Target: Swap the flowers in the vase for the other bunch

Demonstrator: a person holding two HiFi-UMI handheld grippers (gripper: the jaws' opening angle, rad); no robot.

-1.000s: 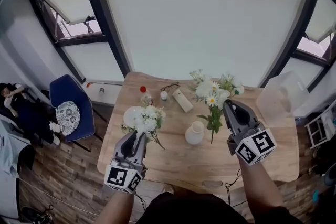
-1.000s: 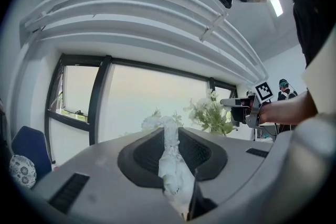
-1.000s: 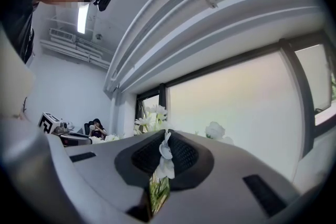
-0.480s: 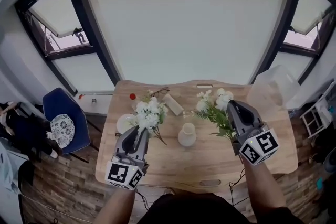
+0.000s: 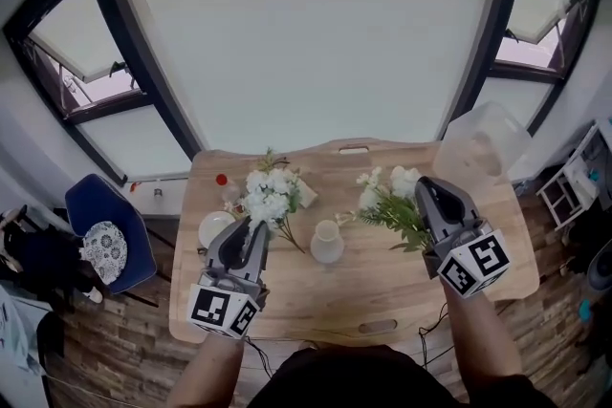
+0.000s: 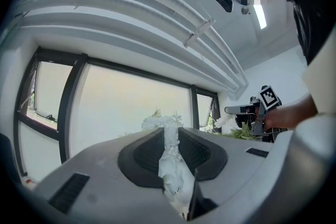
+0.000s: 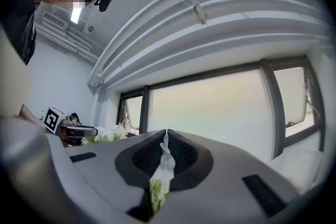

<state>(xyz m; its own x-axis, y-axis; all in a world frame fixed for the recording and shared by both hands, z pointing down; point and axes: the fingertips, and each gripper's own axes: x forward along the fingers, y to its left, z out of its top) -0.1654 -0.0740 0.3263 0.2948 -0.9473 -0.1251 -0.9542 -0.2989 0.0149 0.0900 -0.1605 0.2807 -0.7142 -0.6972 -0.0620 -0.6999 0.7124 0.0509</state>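
Observation:
An empty cream vase (image 5: 327, 244) stands in the middle of the wooden table (image 5: 382, 301). My left gripper (image 5: 254, 231) is left of the vase, shut on the stems of an all-white flower bunch (image 5: 269, 194) whose heads point away from me; in the left gripper view white stem wrap (image 6: 171, 157) is pinched between the jaws. My right gripper (image 5: 422, 190) is right of the vase, shut on a bunch of white flowers with green leaves (image 5: 386, 203) that lies nearly level with its heads toward the vase. In the right gripper view its stem (image 7: 163, 162) sits between the jaws.
A white plate (image 5: 212, 226) and a red-capped bottle (image 5: 222, 181) are at the table's left. A clear plastic container (image 5: 478, 146) stands at the far right corner. A blue chair (image 5: 96, 244) stands on the floor to the left. Large windows lie beyond the table.
The right gripper has carried its leafy bunch away from above the vase to the right and tipped it level. The left gripper has raised the white bunch and brought it nearer the vase.

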